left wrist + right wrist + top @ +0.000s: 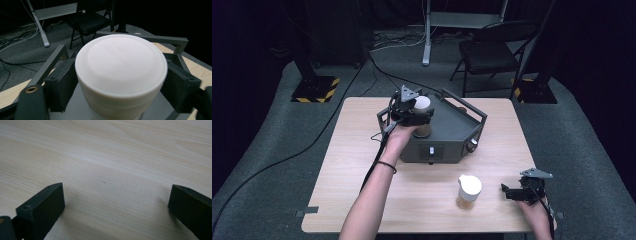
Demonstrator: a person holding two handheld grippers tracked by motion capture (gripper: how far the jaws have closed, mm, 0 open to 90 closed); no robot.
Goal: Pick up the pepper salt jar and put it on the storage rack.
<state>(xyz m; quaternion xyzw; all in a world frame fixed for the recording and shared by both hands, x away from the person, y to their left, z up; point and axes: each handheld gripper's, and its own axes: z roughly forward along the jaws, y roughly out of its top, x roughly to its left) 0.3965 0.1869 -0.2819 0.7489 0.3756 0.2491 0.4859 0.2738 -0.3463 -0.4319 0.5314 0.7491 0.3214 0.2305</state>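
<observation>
A jar with a white lid (422, 106) and brown contents stands on the left part of a grey metal tray-like box (454, 131) at the table's middle back. My left gripper (416, 114) reaches over it from the left. In the left gripper view the white lid (121, 62) sits between the two black pads (62, 85), which stand close beside its sides without clearly pressing; the jaws are open around it. A second white-lidded jar (469, 192) stands on the table near the front right. My right gripper (508, 193) rests right of it, open and empty (116, 202).
The grey box has a raised frame rail (464, 106) and a knob (471, 145) on its front. The wooden table (362, 200) has bare room at the left and front. A folding chair (492, 50) and floor cables lie beyond the table.
</observation>
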